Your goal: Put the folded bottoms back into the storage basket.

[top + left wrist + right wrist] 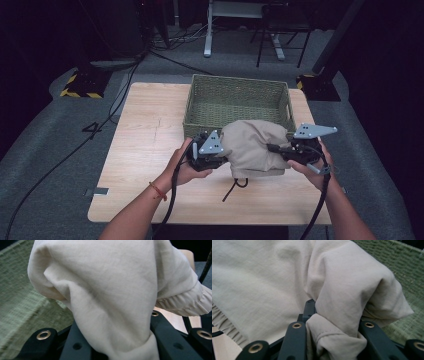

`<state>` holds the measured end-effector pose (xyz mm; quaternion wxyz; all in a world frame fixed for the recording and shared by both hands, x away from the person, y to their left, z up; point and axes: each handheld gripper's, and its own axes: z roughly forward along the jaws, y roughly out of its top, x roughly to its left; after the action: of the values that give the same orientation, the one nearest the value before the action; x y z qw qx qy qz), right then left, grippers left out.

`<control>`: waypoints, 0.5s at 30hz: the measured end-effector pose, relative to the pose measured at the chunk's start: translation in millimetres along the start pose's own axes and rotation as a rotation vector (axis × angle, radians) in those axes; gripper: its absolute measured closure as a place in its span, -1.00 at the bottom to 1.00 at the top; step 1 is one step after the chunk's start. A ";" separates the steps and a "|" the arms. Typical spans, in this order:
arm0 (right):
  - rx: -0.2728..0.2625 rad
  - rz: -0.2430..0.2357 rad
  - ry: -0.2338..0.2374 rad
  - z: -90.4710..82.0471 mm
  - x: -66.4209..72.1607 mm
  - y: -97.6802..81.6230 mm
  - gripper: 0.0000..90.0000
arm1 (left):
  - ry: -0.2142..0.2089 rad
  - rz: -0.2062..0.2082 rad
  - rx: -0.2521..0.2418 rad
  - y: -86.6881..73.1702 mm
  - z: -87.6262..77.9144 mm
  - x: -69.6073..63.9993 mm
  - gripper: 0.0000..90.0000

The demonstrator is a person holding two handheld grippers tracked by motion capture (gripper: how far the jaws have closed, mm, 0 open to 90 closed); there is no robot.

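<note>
A bundled beige garment (252, 145) hangs just above the wooden table (145, 150), in front of the green woven basket (235, 102). My left gripper (223, 153) is shut on its left side and my right gripper (276, 149) on its right side. In the left gripper view the beige garment (107, 290) is bunched between the black jaws of the left gripper (115, 342), with an elastic cuff (190, 302) at the right. In the right gripper view a fold of the garment (342, 305) is pinched in the right gripper (332, 340). A black drawstring (235, 187) dangles below the bundle.
The basket's front wall (192, 129) stands right behind the garment, and its weave (22, 297) (407, 267) shows in both gripper views. Black cables (172, 200) trail from the grippers toward the table's near edge. Stands and floor cables lie beyond the table.
</note>
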<state>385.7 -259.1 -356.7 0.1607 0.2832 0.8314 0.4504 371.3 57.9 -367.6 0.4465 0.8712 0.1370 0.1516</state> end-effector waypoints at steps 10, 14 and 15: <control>0.002 -0.028 -0.049 4.0 -10.5 37.2 0.56 | 0.025 -0.011 -0.020 20.2 -10.0 25.3 0.61; -0.005 -0.029 -0.064 6.3 -16.4 48.3 0.56 | 0.043 -0.010 -0.024 28.5 -12.4 35.2 0.61; -0.009 -0.031 -0.070 7.0 -18.3 51.7 0.56 | 0.047 -0.012 -0.028 29.6 -12.0 36.6 0.61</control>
<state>420.7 -243.3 -316.9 0.1980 0.2851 0.8276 0.4412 403.3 63.8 -331.4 0.4561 0.8602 0.1504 0.1714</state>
